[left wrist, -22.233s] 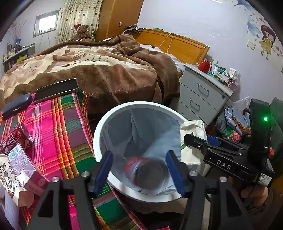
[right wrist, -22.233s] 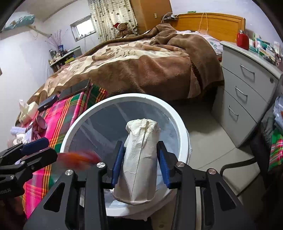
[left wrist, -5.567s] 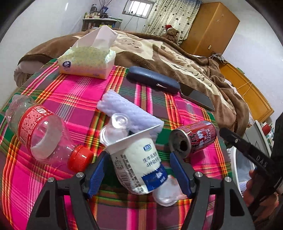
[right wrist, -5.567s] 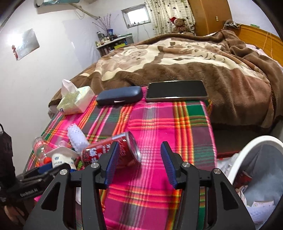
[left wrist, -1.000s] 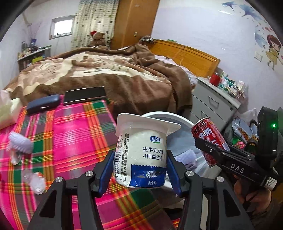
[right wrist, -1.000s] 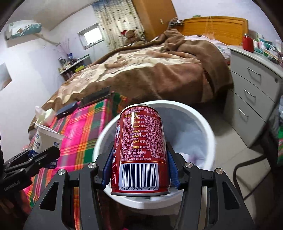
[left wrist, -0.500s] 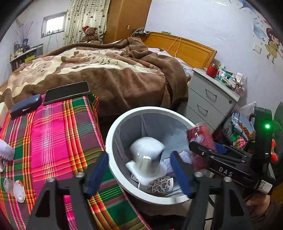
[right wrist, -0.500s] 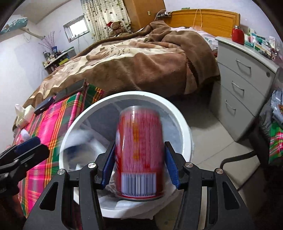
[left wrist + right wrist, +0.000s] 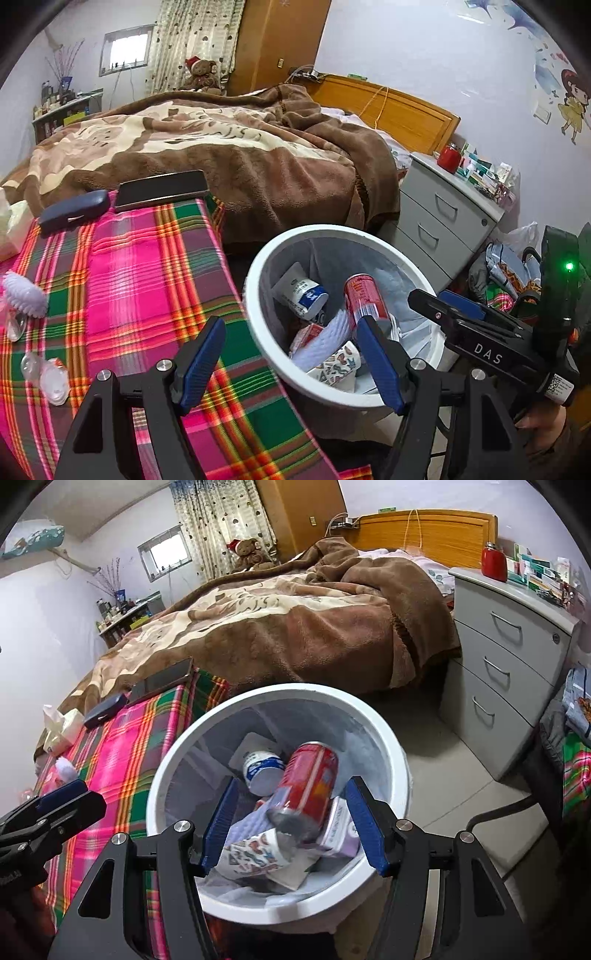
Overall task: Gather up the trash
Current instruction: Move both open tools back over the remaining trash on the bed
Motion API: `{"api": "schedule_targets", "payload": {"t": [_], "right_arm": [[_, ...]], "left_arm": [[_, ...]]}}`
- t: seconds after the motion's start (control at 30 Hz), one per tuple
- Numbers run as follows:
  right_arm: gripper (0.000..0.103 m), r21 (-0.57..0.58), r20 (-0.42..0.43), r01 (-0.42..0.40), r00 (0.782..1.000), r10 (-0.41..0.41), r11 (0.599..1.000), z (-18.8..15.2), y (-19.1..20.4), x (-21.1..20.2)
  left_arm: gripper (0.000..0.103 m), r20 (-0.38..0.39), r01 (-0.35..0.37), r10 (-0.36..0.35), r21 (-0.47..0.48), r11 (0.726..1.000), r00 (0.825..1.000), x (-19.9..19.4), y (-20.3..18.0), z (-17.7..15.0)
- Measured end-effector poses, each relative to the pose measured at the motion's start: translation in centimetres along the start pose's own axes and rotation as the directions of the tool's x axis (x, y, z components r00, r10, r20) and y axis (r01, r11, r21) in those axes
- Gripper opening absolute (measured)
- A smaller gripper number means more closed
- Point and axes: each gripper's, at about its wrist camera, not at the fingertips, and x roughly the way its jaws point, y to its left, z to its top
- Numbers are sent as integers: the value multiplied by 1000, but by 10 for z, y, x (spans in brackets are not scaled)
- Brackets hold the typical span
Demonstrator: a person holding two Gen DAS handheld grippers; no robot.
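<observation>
The white trash bin stands on the floor beside the plaid-covered table. Inside it lie the red can, the white yogurt cup and several papers and cartons. My left gripper is open and empty over the bin's near left rim. My right gripper is open and empty above the bin, and also shows in the left wrist view. A white ribbed item and clear plastic lids lie on the table.
A dark glasses case, a phone and a tissue box lie at the table's far end. The bed with a brown blanket is behind. A grey drawer unit stands right of the bin; bags lie on the floor.
Both grippers have opened over the bin. The yogurt cup and the red can have dropped and now rest inside it among the other trash.
</observation>
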Motion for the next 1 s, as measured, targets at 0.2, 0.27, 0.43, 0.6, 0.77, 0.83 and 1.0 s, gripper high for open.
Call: {"api": "schedule_targets", "payload": {"t": [0.2, 0.27, 0.43, 0.6, 0.77, 0.83, 1.0], "right_arm": [[62, -26, 12, -21, 1000, 21, 999, -2, 17, -4], [62, -32, 17, -28, 999, 29, 999, -3, 24, -6], [62, -53, 25, -53, 998, 55, 997, -7, 39, -11], [62, -78, 28, -80, 996, 83, 994, -13, 59, -13], [62, -111, 16, -115, 993, 117, 987, -20, 80, -11], [62, -127, 10, -127, 992, 130, 984, -23, 89, -10], [62, -155, -14, -173, 985, 173, 973, -32, 113, -6]], "left_arm": [[73, 26, -32, 33, -32, 999, 999, -21, 18, -8], [73, 35, -46, 48, -40, 998, 998, -29, 23, -11], [73, 58, -76, 79, -54, 996, 995, -48, 37, -20], [73, 69, -107, 113, -79, 991, 991, -65, 54, -31], [73, 82, -136, 146, -111, 984, 986, -81, 73, -41], [73, 89, -157, 168, -119, 980, 982, -89, 81, -45], [73, 100, -200, 217, -160, 967, 971, -107, 108, -56]]}}
